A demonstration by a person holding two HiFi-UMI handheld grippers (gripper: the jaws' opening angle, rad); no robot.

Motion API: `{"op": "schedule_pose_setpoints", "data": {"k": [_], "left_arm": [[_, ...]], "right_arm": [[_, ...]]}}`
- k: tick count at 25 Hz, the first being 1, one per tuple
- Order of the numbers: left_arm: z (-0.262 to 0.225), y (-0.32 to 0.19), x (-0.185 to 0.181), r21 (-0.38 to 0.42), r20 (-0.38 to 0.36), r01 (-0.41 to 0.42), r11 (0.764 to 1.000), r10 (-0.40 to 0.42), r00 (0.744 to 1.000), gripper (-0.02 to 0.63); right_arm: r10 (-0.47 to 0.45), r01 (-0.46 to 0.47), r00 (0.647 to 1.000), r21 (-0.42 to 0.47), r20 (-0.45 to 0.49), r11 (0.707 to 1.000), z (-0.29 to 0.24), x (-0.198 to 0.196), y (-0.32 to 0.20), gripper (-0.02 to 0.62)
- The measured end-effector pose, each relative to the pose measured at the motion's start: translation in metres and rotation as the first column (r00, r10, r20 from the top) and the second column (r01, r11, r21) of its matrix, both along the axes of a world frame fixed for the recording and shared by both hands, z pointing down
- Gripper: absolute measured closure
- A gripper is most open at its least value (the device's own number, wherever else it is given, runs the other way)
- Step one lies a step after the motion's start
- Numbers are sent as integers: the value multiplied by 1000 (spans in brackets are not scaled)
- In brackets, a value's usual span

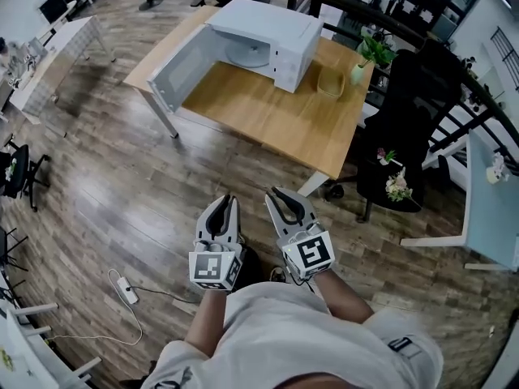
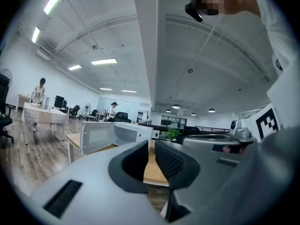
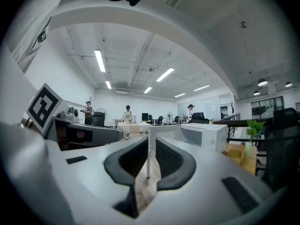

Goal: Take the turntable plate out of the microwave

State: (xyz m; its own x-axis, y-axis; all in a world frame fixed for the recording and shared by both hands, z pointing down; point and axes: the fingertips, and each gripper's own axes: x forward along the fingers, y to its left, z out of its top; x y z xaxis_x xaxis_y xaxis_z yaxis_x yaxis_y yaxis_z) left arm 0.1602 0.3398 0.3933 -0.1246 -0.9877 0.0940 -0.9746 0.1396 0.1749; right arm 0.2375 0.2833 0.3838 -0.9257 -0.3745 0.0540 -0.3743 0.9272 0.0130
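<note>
A white microwave (image 1: 272,35) stands on a wooden table (image 1: 276,120) far ahead, its door (image 1: 174,67) swung wide open to the left. The round glass turntable plate (image 1: 247,53) lies inside the cavity. Both grippers are held close to the person's body, well short of the table. My left gripper (image 1: 226,203) and right gripper (image 1: 280,194) point level towards the microwave. Each shows a narrow gap between its jaws with nothing in it. The left gripper view looks past my left gripper (image 2: 151,150) at the microwave (image 2: 123,132). The right gripper view looks past my right gripper (image 3: 151,149) at the microwave (image 3: 206,135).
A small tan basket (image 1: 330,82) and a potted plant (image 1: 369,55) stand on the table right of the microwave. A black chair (image 1: 405,120) is at the table's right end. A power strip (image 1: 126,290) with its cable lies on the wooden floor at left. People stand far off.
</note>
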Motion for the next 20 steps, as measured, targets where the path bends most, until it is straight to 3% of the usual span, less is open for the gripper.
{"op": "schedule_pose_setpoints", "data": {"k": [11,20], "left_arm": [[-13,-68,-109,45,-32,-97,994,99,995,551],[2,-81,-160,39,-73,-125,991,128,989,551]], "right_arm": [[87,-88,994,-20,-60,996,0,-102,-59,540],[141,-145,983,-24,-122,989,17,-139,-81,541]]}}
